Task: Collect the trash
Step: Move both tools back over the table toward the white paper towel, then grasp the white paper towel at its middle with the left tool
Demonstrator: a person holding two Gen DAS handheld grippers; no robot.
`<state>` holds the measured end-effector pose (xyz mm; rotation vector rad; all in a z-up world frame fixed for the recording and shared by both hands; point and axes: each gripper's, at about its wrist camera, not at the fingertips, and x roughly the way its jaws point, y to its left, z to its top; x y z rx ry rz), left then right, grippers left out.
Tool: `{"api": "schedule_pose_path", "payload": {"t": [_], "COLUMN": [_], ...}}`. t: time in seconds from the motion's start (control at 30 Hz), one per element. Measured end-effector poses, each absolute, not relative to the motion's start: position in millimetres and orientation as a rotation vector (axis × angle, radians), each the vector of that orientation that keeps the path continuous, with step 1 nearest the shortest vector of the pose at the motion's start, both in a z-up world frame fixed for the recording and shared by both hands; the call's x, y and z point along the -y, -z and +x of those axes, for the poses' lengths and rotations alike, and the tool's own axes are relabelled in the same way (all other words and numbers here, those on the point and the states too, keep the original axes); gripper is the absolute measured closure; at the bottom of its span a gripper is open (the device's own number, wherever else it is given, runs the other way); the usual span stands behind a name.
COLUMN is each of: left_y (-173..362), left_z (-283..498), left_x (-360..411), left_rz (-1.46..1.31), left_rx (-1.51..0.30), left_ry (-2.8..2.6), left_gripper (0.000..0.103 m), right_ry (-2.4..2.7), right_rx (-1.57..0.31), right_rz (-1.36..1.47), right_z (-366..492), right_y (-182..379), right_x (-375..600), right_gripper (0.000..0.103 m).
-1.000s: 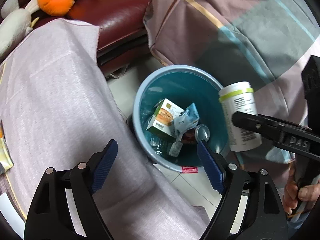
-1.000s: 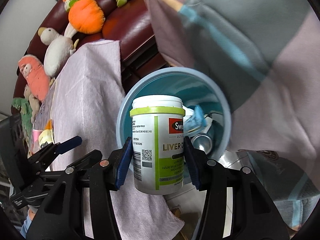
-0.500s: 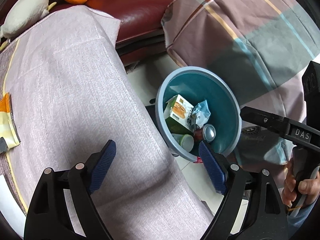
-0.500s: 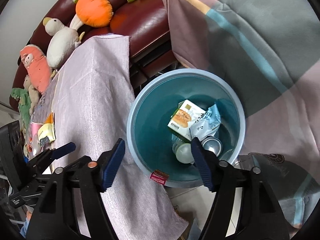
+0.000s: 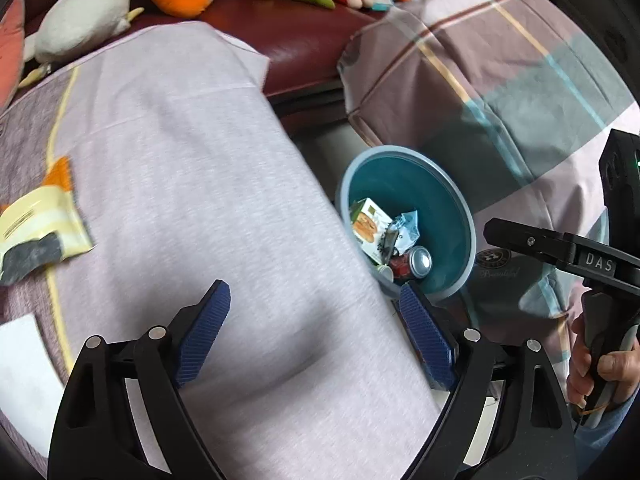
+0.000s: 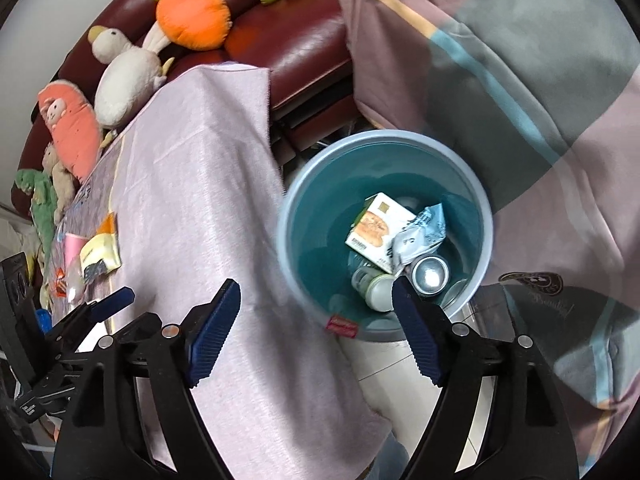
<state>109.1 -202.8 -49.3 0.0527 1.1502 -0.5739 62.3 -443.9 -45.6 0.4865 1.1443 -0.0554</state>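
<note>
In your left wrist view, the left gripper [image 5: 316,326] is spread wide with nothing between its pads, hanging over the cloth-covered table [image 5: 208,184]. A yellow wrapper [image 5: 40,224] lies on that cloth at the left edge, well apart from the bin [image 5: 466,240] on the floor beside the table. Your right hand [image 5: 604,372] shows at the right.

In your right wrist view, the right gripper [image 6: 316,334] has just been opening and is empty (its jaws frame the bin's near rim). The white bottle [image 6: 378,286] lies inside the bin beside a can [image 6: 430,274], a box [image 6: 378,230] and a foil packet [image 6: 420,236].

So the drop looks done. Your next move is probably back to the table: bring an open gripper over the wrapper and pinch it low, since it lies flat.
</note>
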Motion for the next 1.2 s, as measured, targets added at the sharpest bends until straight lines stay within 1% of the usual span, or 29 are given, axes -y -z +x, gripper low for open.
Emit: {"api": "schedule_pose_path", "payload": {"t": [0.27,0.97,1.1,1.2], "left_y": [39,51,63,76], "left_z": [97,60,59,63], "left_x": [146,-62,-83,-81], "left_rz": [-0.011,-0.211,-0.224,-0.230], "left_rx": [-1.111,-1.057,-1.059,-1.092], "left_ry": [0.534,0.246,0.181,0.174], "left_gripper": [0.013,0.012,0.012,0.012], "right_ry": [0.008,-0.223,-0.244,-0.250], "right_rx": [-1.149,-1.264,-1.271,-1.280], "right_rz": [0.408,0.165,0.133,0.132], "right_z": [57,46,45,47], "right_y": [29,28,27,29], "right_x": [386,204,184,177], "right_gripper": [0.026,0.026,0.026,0.026]}}
